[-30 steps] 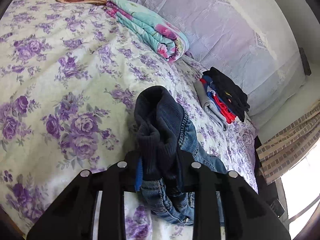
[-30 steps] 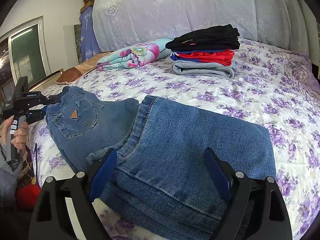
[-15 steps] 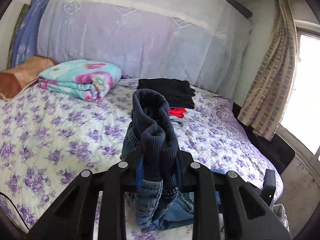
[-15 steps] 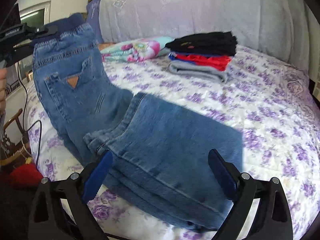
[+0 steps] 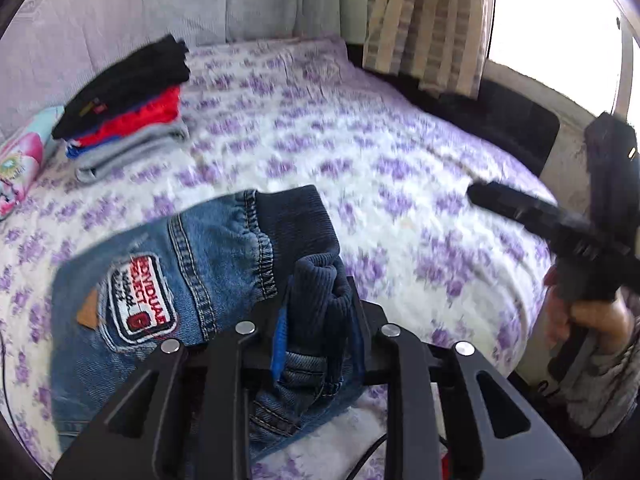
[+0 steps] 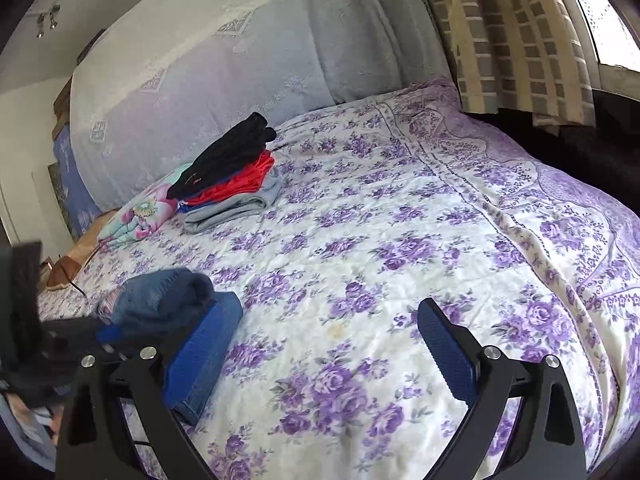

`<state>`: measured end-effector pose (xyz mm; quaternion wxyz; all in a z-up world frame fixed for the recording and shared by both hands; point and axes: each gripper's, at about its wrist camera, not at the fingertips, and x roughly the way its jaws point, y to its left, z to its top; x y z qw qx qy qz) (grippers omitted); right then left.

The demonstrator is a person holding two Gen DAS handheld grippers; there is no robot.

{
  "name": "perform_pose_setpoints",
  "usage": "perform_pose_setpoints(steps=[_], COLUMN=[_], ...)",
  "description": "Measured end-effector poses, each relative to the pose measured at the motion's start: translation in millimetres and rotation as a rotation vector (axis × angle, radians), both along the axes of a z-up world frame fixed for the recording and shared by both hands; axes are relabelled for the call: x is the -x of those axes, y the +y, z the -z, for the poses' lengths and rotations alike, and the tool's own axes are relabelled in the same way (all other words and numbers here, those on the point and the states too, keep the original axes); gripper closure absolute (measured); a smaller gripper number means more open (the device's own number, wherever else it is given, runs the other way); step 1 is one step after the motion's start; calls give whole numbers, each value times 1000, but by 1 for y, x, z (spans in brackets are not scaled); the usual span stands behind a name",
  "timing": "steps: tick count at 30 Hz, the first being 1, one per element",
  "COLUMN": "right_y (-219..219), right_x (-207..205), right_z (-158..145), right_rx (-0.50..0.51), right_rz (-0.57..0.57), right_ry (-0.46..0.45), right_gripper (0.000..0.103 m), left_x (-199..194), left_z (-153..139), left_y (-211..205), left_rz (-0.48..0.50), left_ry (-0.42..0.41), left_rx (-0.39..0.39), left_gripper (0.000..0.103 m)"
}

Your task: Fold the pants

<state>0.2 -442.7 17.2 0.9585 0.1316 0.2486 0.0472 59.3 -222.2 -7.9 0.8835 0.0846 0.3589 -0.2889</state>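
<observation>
Left gripper (image 5: 316, 320) clamps the jeans (image 5: 168, 292) waistband near the bed (image 6: 400, 240) front edge; right gripper (image 6: 332, 344), empty, gapes beside them.

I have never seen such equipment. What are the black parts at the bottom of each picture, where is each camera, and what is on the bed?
There is no robot here. A person holds a two-finger tool in each hand, and each tool carries a camera that looks forward along its fingers. In the left camera's picture, the left tool is shut on the dark ribbed waistband of the jeans. The person's other hand shows at the right with the second tool. In the right camera's picture, the right tool is open with nothing between its blue pads. A pile of folded clothes and a folded flowery blanket lie on the purple flowered bedspread.
</observation>
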Motion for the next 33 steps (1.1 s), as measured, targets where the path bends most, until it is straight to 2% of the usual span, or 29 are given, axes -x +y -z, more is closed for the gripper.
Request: perform_pose_setpoints(steps=[2, 3, 5, 8, 10, 12, 14, 18, 20, 21, 22, 25, 26, 28, 30, 33], right_y=[-5, -5, -4, 5, 18, 40, 71, 129, 146, 150, 148, 119, 119, 128, 137, 158], right_x=[4, 4, 3, 8, 11, 11, 8, -4, -18, -27, -34, -40, -39, -28, -13, -2], right_z=[0, 0, -1, -7, -15, -21, -26, -28, -13, 2, 18, 34, 33, 19, -6, -37], right_rx=[-8, -9, -21, -30, -19, 1, 54, 216, 320, 384, 395, 165, 160, 222, 257, 231], right_rz=[-1, -1, -3, -22, -42, -95, -168, -235, -240, -226, -238, -267, -268, -241, -227, -327], right_ry=[-9, -11, -26, -57, -82, -96, -110, -119, -49, 12, 63, 143, 144, 63, -44, -157], right_gripper=[6, 6, 6, 6, 6, 6, 6, 6, 6, 4, 4, 4, 4, 4, 4, 4], left_x=[8, 10, 15, 26, 28, 21, 13, 6, 2, 0, 0, 1, 2, 8, 15, 14], left_z=[-4, -12, -32, -62, -74, -74, -63, -27, -3, 9, 15, 20, 17, 5, -11, -28], left_y=[0, 4, 22, 60, 90, 121, 143, 161, 161, 164, 165, 171, 173, 177, 183, 194], left_rz=[18, 42, 59, -10, -115, -207, -265, -316, -325, -329, -327, -315, -313, -311, -328, -371], left_ry=[-53, -41, -13, -96, -166, -174, -136, -72, -31, -5, 6, 24, 32, 16, -36, -77], left_rx=[0, 42, 140, 169, 143, 130, 117, 60, 38, 56, 73, 115, 126, 145, 140, 145], left_gripper=[74, 63, 58, 50, 32, 32, 32, 32, 29, 26, 22, 19, 19, 25, 25, 25])
